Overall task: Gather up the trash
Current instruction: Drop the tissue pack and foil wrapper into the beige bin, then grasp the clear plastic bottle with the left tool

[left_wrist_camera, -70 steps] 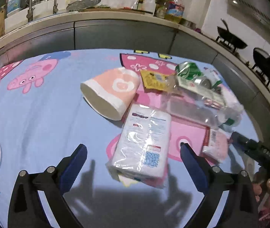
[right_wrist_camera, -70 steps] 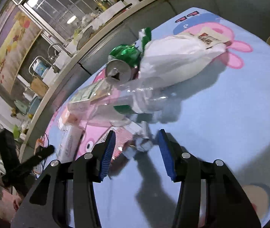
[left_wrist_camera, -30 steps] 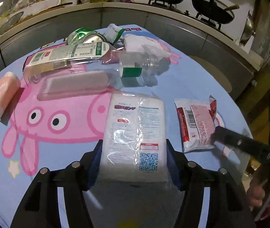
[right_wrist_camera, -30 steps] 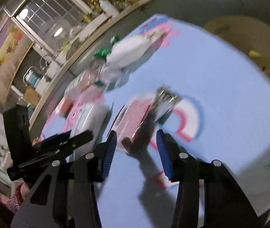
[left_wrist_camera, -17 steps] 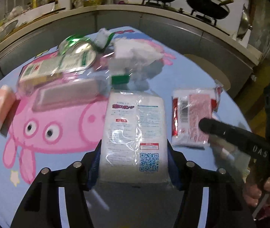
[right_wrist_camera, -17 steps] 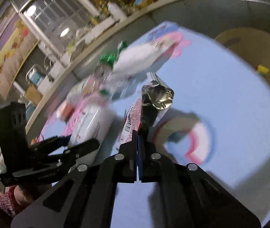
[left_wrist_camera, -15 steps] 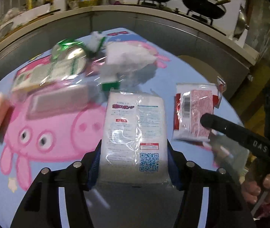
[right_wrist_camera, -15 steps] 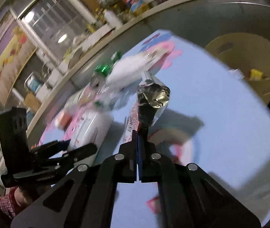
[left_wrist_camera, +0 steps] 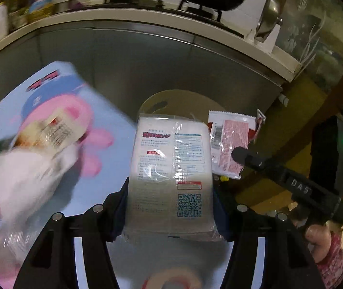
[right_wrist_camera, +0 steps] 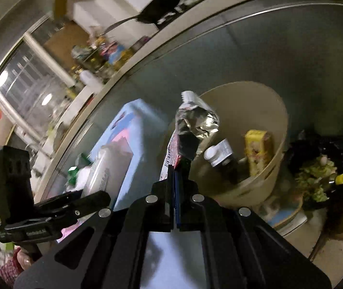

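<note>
My left gripper [left_wrist_camera: 171,207] is shut on a white tissue pack [left_wrist_camera: 171,168] with a QR code, held in the air beyond the table's edge. My right gripper [right_wrist_camera: 175,175] is shut on a red snack wrapper [right_wrist_camera: 195,120] whose silver inside is crumpled at the top. In the left wrist view that wrapper [left_wrist_camera: 229,142] hangs just right of the pack. A beige bin [right_wrist_camera: 267,110] stands on the floor in front of both grippers. It holds a yellow box [right_wrist_camera: 259,151] and a white-capped bottle [right_wrist_camera: 219,159].
The table with a blue cartoon cloth [left_wrist_camera: 58,91] lies to the left, with a white plastic bag [left_wrist_camera: 26,168] and other blurred trash on it. Grey cabinets run behind the bin. A black bag of food scraps [right_wrist_camera: 316,168] sits right of the bin.
The right gripper shut on the red wrapper and lifted it. Both grippers swung right off the table toward the beige bin, carrying the pack and the wrapper.
</note>
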